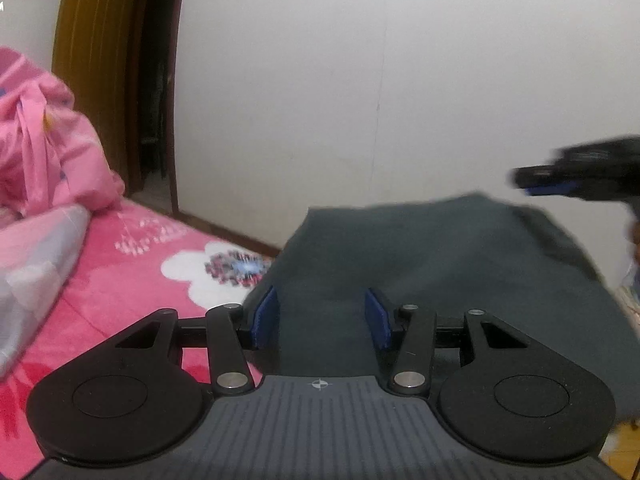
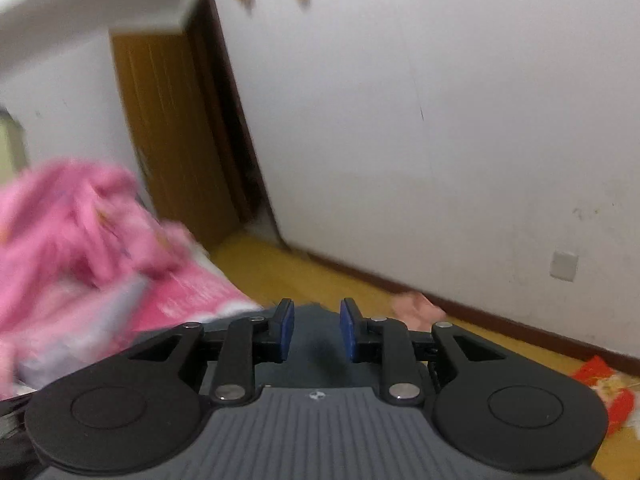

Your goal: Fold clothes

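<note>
Looking along your left gripper (image 1: 322,320), you see its blue fingers (image 1: 264,320) parted, one on each side of the near part of the dark grey garment (image 1: 440,264), with open space between the pads and the cloth below them; nothing is clamped there. The garment lies spread on the bed's pink floral cover (image 1: 132,280), and all else places itself from it: the heap of pink clothes (image 1: 44,140) sits well to its left, a clear plastic bag (image 1: 36,264) lies between that heap and the garment, and the white wall (image 1: 360,80) with its dark skirting rises behind its far edge. The brown door (image 1: 92,80) stands far behind it to the left.

Your right gripper (image 1: 532,184) hangs blurred just over the garment's far right corner in the left wrist view. In its own view (image 2: 316,330) the fingers (image 2: 285,330) stand a narrow gap apart, with the dark cloth seen beneath and between them; you hold nothing, since the pads do not press on the cloth. Right of the garment there, the yellow floor (image 2: 320,276) carries a pinkish cloth (image 2: 418,308) near the skirting and a red packet (image 2: 604,388) farther right
</note>
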The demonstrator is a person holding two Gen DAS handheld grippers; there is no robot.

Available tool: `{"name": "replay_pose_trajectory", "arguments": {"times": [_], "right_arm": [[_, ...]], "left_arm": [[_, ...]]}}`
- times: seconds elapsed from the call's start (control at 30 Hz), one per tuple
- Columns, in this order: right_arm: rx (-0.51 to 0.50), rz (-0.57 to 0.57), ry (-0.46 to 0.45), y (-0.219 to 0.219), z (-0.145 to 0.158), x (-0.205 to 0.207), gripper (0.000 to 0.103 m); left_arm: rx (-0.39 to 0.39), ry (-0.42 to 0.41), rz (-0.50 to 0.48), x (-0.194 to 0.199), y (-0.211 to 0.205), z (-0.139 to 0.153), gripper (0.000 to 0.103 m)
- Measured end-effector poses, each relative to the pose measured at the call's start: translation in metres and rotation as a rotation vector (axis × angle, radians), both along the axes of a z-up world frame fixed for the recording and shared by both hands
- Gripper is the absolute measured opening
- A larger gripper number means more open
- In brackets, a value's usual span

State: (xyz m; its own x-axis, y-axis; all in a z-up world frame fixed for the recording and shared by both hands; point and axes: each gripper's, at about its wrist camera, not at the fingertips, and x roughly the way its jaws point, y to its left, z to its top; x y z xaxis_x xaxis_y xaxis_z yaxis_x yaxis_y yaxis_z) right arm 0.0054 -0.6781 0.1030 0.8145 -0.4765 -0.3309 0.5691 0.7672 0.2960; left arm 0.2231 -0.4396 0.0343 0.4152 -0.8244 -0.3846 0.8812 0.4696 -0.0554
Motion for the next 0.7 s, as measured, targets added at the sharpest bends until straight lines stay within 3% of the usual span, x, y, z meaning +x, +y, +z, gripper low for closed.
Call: {"name": "replay_pose_trajectory", "arguments": {"times": [0.1,0.17,0.27,0.37,0.43,0.47,0.5,0.57,0.6,0.7], "right_arm": [[0.049,0.056,-0.057,0.024,-0.007,-0.041,0.028],[0.066,0.003,-0.065,0.042,-0.013,-0.074,0.028],[0.082,-0.012,-0.179,0.085,0.003,-0.136,0.029],[0.009,0.025,-0.267,0.150,0.031,-0.198,0.051],[-0.026,0.079,-0.327,0.190,0.049,-0.230,0.054],[-0.044,0.105,-0.358,0.209,0.058,-0.245,0.063],[-0.070,0.119,-0.383,0.228,0.065,-0.259,0.079],[-0.121,0.114,-0.407,0.260,0.072,-0.287,0.099],[-0.146,0.100,-0.401,0.277,0.072,-0.295,0.103],[-0.189,0.048,-0.330,0.323,0.063,-0.300,0.103]], "left_arm": [[-0.015,-0.003,0.023,-0.016,0.026,0.017,0.051],[-0.017,0.010,0.035,-0.031,0.050,0.031,0.051],[-0.020,0.023,0.031,-0.059,0.095,0.058,0.054],[-0.064,0.004,0.029,-0.099,0.151,0.091,0.068],[-0.122,0.016,0.062,-0.129,0.193,0.110,0.082],[-0.156,0.028,0.085,-0.145,0.215,0.118,0.088],[-0.190,0.043,0.102,-0.160,0.235,0.125,0.099],[-0.247,0.072,0.121,-0.186,0.272,0.130,0.102],[-0.255,0.068,0.134,-0.199,0.285,0.130,0.103],[-0.270,0.056,0.172,-0.235,0.322,0.128,0.103]]}}
